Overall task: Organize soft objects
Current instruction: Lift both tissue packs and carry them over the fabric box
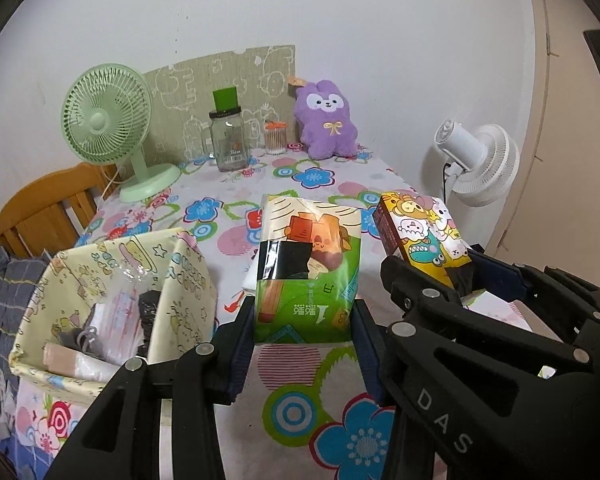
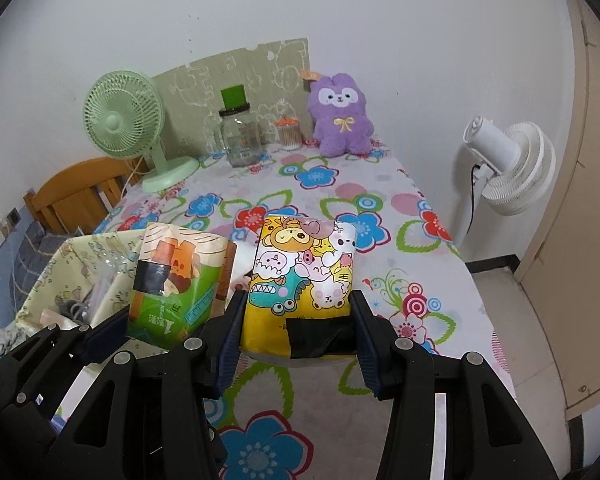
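At ten o'clock from the left claw point(image 1: 304, 332), clamping the green soft tissue pack point(image 1: 308, 264), the cream fabric basket point(image 1: 112, 280) is lying; the right claw point(image 2: 296, 340) is gripping the yellow cartoon tissue pack point(image 2: 304, 280).

Tissue packs: two, one green tissue pack point(image 1: 306, 264) and one yellow tissue pack point(image 2: 304, 280).
Grippers: two, left gripper point(image 1: 304, 340) and right gripper point(image 2: 296, 344).
Fans: two, one green desk fan point(image 1: 108, 120) and one white fan point(image 1: 480, 160).
Plush toys: one purple plush point(image 1: 326, 120).
Glass jars: one large glass jar point(image 1: 228, 140), one small jar point(image 1: 275, 138).
Fabric bins: one fabric storage bin point(image 1: 188, 280).
Wooden chairs: one wooden chair point(image 1: 48, 208).
Flowered tablecloths: one flowered tablecloth point(image 1: 320, 176).
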A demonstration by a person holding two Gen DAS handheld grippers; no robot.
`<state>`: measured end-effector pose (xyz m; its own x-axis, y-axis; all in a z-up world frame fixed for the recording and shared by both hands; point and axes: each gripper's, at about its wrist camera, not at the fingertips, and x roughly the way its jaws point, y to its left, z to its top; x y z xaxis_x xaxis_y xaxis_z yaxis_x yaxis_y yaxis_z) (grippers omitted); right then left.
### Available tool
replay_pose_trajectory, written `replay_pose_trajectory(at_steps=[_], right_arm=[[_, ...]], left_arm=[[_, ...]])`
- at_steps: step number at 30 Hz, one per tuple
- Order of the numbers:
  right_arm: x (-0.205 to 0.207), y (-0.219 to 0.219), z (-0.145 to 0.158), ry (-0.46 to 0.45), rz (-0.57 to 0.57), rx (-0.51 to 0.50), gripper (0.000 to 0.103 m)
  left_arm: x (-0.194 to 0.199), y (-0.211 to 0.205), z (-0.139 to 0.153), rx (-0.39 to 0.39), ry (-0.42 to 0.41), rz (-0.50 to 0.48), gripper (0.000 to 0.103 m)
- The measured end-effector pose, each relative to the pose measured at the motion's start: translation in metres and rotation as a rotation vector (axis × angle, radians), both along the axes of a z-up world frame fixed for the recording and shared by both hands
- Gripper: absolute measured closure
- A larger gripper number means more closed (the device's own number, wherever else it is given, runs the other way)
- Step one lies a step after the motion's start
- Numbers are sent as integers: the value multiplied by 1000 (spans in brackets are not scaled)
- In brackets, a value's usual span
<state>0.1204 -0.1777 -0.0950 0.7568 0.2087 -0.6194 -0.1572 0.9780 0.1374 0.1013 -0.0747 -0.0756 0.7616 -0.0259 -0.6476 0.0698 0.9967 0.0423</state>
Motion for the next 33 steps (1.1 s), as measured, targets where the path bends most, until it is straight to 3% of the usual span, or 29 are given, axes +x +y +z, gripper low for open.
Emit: replay_pose_trajectory(at_steps=[20, 33], right_arm=[[-35, 20, 47, -80, 35, -44, 50], [-36, 50, 60, -107, 90, -77, 50]], left_arm=[[-35, 13, 40, 27, -72, -54, 56], [-36, 41, 47, 45, -82, -52, 56]])
